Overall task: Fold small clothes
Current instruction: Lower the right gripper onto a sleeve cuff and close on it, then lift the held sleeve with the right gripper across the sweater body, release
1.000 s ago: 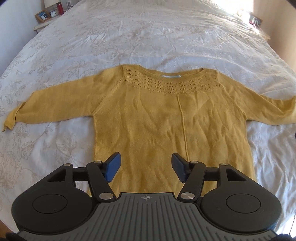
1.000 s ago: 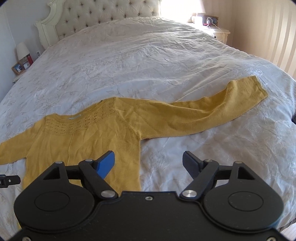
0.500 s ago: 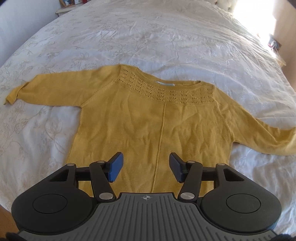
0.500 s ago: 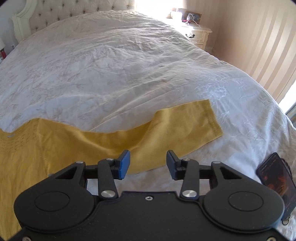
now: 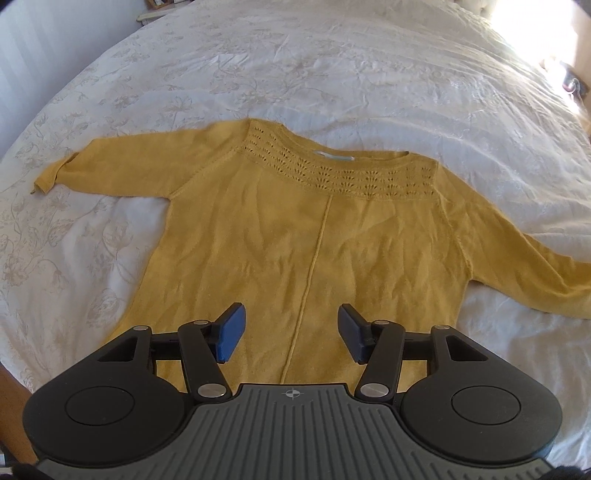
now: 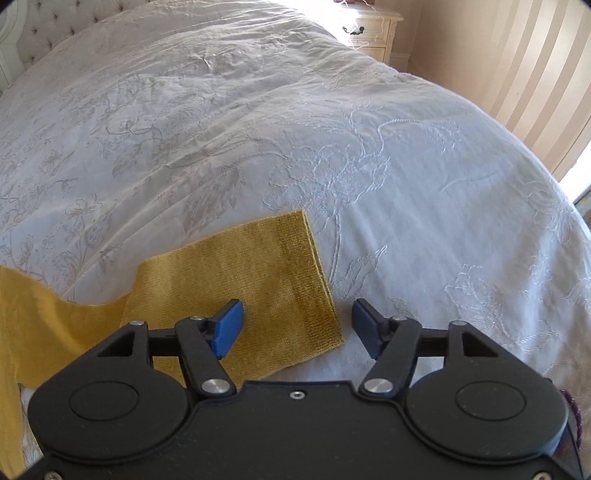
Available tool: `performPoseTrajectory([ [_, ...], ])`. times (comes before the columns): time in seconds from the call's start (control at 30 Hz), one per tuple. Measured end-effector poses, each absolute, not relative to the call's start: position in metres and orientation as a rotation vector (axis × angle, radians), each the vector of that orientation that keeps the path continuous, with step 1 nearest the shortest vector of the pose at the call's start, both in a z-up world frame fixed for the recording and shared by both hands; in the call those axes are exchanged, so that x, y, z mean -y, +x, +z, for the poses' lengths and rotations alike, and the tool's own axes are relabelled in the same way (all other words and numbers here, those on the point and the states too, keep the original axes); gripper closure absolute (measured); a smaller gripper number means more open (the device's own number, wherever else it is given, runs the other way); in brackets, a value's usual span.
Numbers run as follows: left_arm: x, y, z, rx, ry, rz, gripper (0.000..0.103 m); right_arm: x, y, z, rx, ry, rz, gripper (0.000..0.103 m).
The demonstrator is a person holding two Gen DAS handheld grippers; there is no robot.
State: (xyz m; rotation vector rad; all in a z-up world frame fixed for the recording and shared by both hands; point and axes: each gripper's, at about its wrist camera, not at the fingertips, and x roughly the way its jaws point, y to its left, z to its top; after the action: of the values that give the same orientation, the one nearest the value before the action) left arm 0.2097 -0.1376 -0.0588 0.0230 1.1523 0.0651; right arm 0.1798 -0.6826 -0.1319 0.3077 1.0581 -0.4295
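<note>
A mustard yellow knitted sweater (image 5: 314, 229) lies flat, front up, on the white bed, both sleeves spread out. My left gripper (image 5: 290, 334) is open and empty, hovering over the sweater's lower hem at its centre seam. In the right wrist view the right sleeve's cuff (image 6: 266, 280) lies flat on the bedspread. My right gripper (image 6: 295, 330) is open and empty just above the cuff's near corner, with the left pad over the fabric and the right pad over bare bedspread.
The white embroidered bedspread (image 6: 332, 147) covers the whole bed. A cream nightstand (image 6: 373, 26) stands at the far right by a striped wall. The tufted headboard (image 6: 14, 33) is at the far left. The left sleeve end (image 5: 55, 173) reaches toward the bed's left edge.
My right gripper moved right along the sleeve to its cuff and lowered, opening wider than half a second ago. My left gripper shifted slightly left over the hem, staying open.
</note>
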Motion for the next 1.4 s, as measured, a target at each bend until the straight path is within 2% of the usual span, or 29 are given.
performPoseTrajectory([
  [0.03,0.138,0.211,-0.059,-1.153,0.027,0.067,0.049,0.683,0.178,-0.133,-1.057,0.314,-0.423,0.035],
  [0.07,0.139,0.211,-0.058,-1.154,0.029,0.068,0.049,0.682,0.177,-0.133,-1.055,0.321,-0.417,0.04],
  [0.13,0.138,0.213,-0.058,-1.152,0.033,0.066,0.049,0.682,0.176,-0.132,-1.063,0.343,-0.411,0.064],
  [0.17,0.138,0.213,-0.058,-1.15,0.035,0.063,0.049,0.682,0.176,-0.13,-1.065,0.36,-0.404,0.084],
  [0.33,0.131,0.214,-0.059,-1.144,0.042,0.035,0.049,0.659,0.172,-0.1,-0.994,0.385,-0.37,0.086],
  [0.5,0.113,0.216,-0.064,-1.14,0.037,-0.01,0.049,0.609,0.176,-0.043,-0.851,0.445,-0.288,0.086],
  [0.73,0.057,0.221,-0.066,-1.134,0.011,-0.052,0.049,0.485,0.217,0.025,-0.709,0.439,-0.089,0.086],
  [0.87,0.012,0.224,-0.068,-1.134,0.019,-0.039,0.049,0.399,0.249,0.041,-0.669,0.427,0.057,0.086],
  [1.03,-0.047,0.227,-0.071,-1.132,0.031,0.008,0.049,0.295,0.292,0.021,-0.687,0.401,0.196,0.086],
  [1.33,-0.122,0.226,-0.08,-1.146,0.021,0.092,0.049,0.137,0.337,-0.071,-0.859,0.329,0.352,0.086],
  [1.4,-0.131,0.227,-0.082,-1.15,0.016,0.103,0.049,0.114,0.332,-0.085,-0.897,0.322,0.354,0.081],
])
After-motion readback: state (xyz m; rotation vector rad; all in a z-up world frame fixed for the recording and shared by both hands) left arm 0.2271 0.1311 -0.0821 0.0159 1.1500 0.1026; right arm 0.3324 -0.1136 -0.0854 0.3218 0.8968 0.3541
